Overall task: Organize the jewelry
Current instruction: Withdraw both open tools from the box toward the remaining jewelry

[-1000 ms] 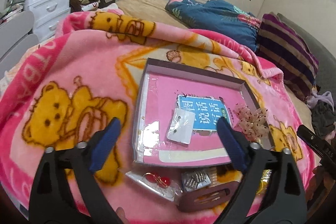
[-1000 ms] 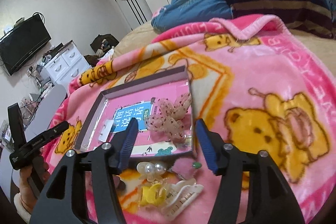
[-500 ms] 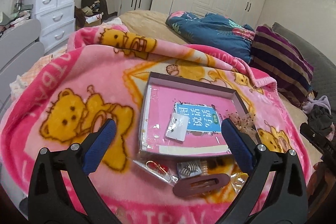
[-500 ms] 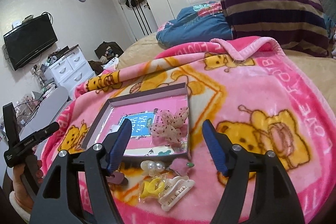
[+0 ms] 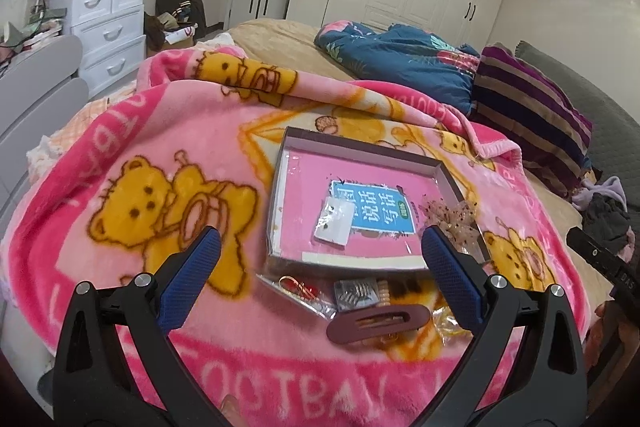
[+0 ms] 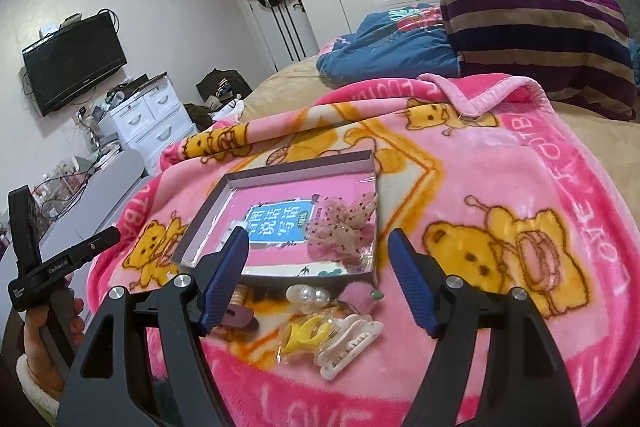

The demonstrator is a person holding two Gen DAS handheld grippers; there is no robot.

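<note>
A shallow grey box (image 5: 362, 147) (image 6: 297, 165) with a pink lining lies on the pink bear blanket. Inside it rest a small white earring card (image 5: 333, 222) and a frilly beige bow (image 5: 450, 215) (image 6: 343, 225). In front of the box lie a bagged red earring (image 5: 298, 288), a dark maroon hair clip (image 5: 378, 322), a pearl clip (image 6: 307, 295), a yellow claw clip (image 6: 305, 337) and a white claw clip (image 6: 349, 345). My left gripper (image 5: 320, 259) hangs open above the loose pieces. My right gripper (image 6: 318, 249) is open too, raised over the box's near edge.
The pink bear blanket (image 5: 140, 195) covers the near part of a bed. A blue quilt (image 5: 400, 63) and a striped pillow (image 6: 536, 35) lie behind. White drawers (image 5: 108, 27) and a wall TV (image 6: 74, 61) stand at the left. A hand (image 6: 40, 327) holds the left gripper's handle.
Both grippers have pulled back and up from the box, so more of the blanket and room shows. Both stay open, and the jewelry pieces have not moved.
</note>
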